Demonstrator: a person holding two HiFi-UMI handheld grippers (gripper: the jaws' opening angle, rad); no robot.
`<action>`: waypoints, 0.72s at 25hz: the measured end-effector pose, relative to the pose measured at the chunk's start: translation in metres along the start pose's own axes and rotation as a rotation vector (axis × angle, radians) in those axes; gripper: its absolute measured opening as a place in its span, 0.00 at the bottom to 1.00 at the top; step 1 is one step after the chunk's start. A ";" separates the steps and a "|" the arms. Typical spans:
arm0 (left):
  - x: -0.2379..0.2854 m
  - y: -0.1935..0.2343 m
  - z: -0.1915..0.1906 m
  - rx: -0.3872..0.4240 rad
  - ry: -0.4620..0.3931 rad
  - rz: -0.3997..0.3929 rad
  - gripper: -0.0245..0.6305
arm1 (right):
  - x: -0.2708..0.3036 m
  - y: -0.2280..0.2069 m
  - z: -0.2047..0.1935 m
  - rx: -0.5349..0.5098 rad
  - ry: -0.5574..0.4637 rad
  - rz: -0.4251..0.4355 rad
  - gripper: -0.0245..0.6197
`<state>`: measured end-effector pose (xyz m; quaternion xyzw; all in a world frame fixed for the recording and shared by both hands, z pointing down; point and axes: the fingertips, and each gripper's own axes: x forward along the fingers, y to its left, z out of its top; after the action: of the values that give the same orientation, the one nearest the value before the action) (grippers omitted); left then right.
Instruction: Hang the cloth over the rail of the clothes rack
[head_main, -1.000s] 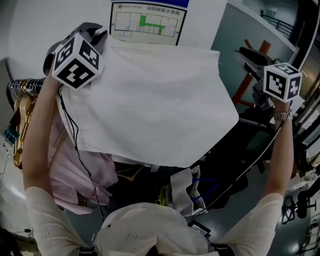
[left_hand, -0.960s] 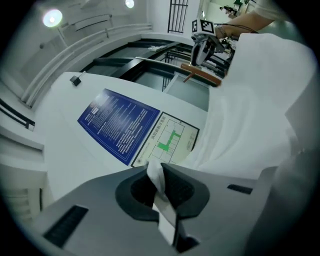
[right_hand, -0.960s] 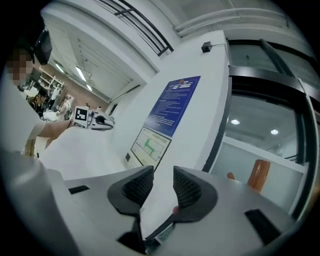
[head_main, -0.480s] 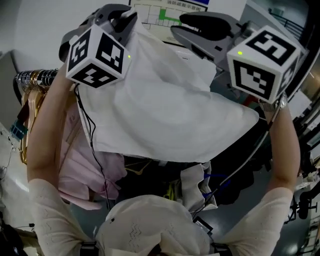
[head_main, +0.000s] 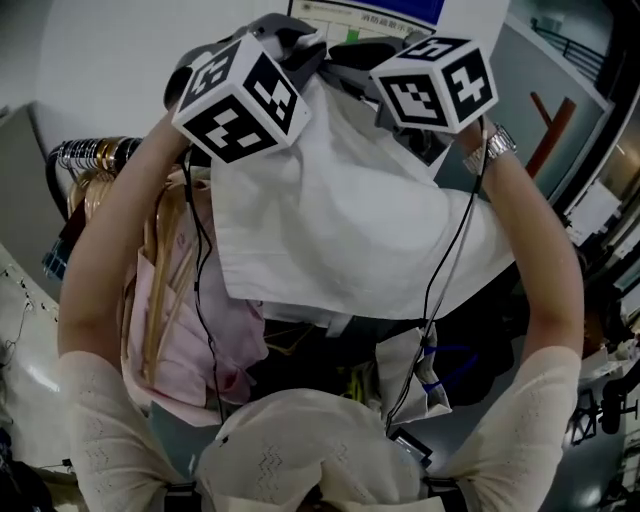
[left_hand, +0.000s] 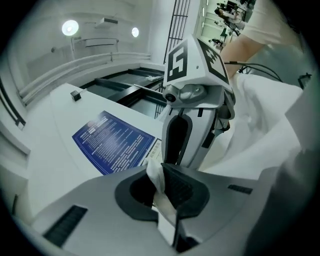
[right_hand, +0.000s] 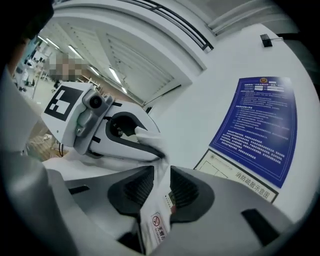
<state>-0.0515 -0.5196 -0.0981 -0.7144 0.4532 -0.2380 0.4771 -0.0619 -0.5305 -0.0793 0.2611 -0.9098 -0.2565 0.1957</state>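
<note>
The white cloth (head_main: 350, 230) hangs from both grippers, held high in front of the wall. My left gripper (head_main: 300, 50) is shut on its top corner; in the left gripper view (left_hand: 162, 187) a bunched fold sticks up between the jaws. My right gripper (head_main: 350, 62) sits right beside it, and in its own view (right_hand: 159, 187) the cloth edge with a sewn label (right_hand: 157, 225) runs between the pads. Each gripper sees the other close by: the right gripper (left_hand: 195, 100) and the left gripper (right_hand: 100, 127). The rack's rail (head_main: 90, 155) lies at the left, below the cloth.
Wooden and gold hangers (head_main: 165, 290) and a pink garment (head_main: 185, 340) hang on the rail. A blue notice (right_hand: 257, 127) and a floor plan are on the wall ahead. Bags and cables lie on the floor (head_main: 400, 380) below the cloth.
The right gripper has swung in from the far right to the cloth's top edge beside the left gripper and taken hold. The cloth has bunched and narrowed.
</note>
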 end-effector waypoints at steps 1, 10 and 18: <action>0.000 -0.002 -0.002 -0.004 0.000 -0.019 0.06 | 0.003 0.001 -0.002 0.002 0.005 0.004 0.21; -0.003 -0.012 -0.011 0.017 -0.012 -0.119 0.07 | 0.014 -0.009 -0.016 0.062 0.060 0.001 0.07; -0.019 0.009 -0.005 0.065 0.004 -0.133 0.12 | 0.010 -0.011 -0.003 0.113 0.008 0.010 0.07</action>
<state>-0.0682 -0.5061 -0.1023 -0.7265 0.3979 -0.2851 0.4822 -0.0645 -0.5455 -0.0813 0.2683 -0.9233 -0.2026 0.1856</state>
